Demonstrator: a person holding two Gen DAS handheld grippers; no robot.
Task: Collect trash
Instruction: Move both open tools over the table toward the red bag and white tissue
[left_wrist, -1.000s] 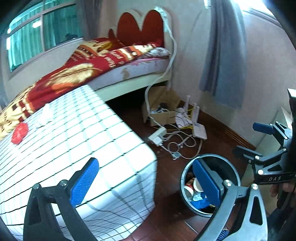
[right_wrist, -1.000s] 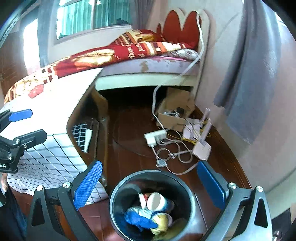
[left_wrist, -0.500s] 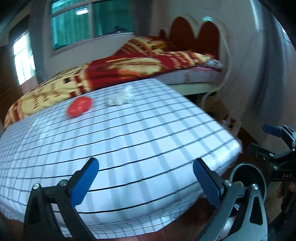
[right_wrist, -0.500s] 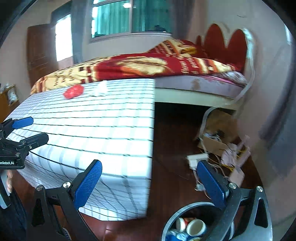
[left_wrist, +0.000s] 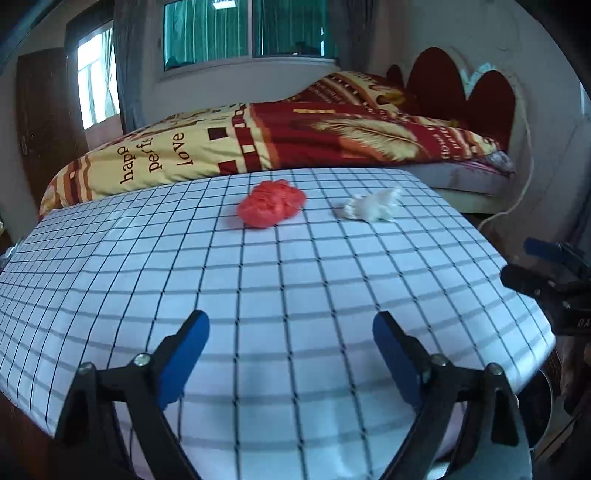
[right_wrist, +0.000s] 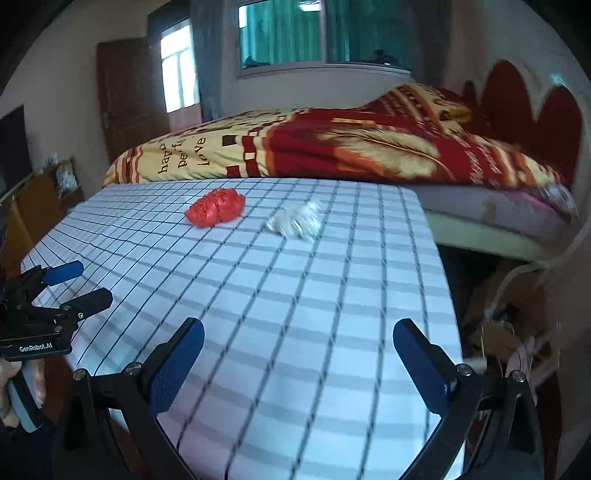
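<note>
Nearer now: trash beyond tool

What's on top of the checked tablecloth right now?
On the checked tablecloth lie a crumpled red wad and, apart to its right, a crumpled white wad. Nothing else shows on it. The cloth covers the table underneath.
</note>
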